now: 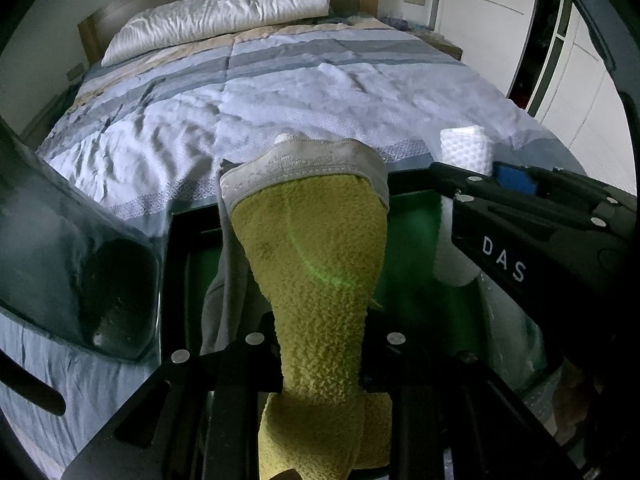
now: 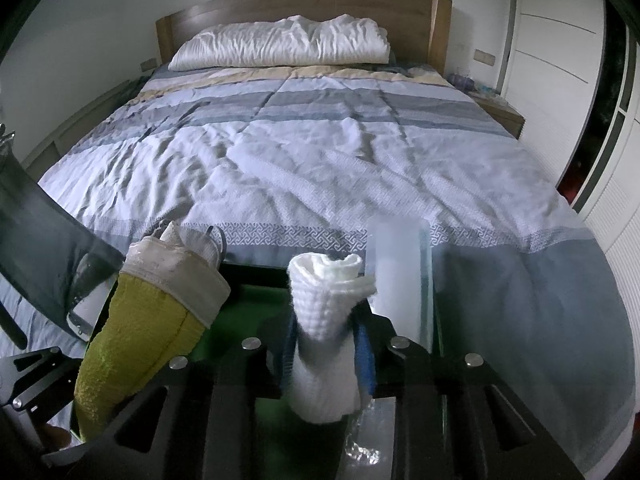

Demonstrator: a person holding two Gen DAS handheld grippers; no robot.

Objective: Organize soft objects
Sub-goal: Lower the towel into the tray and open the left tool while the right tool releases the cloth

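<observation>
My left gripper (image 1: 320,360) is shut on a rolled yellow-green towel (image 1: 316,264) with a grey-white band at its top, held upright above a black box with a green bottom (image 1: 416,232). The towel also shows at the left of the right wrist view (image 2: 140,332). My right gripper (image 2: 326,352) is shut on a rolled white waffle cloth (image 2: 324,308), upright over the same box (image 2: 248,300). That cloth (image 1: 466,148) and the right gripper (image 1: 500,184) show at the right of the left wrist view.
A bed with a white, grey and beige striped cover (image 2: 320,160) fills the view ahead, with a white pillow (image 2: 288,44) at the wooden headboard. A clear plastic piece (image 2: 400,276) stands by the box. A dark lid-like panel (image 1: 76,256) is at left. White wardrobe doors (image 2: 560,60) are at right.
</observation>
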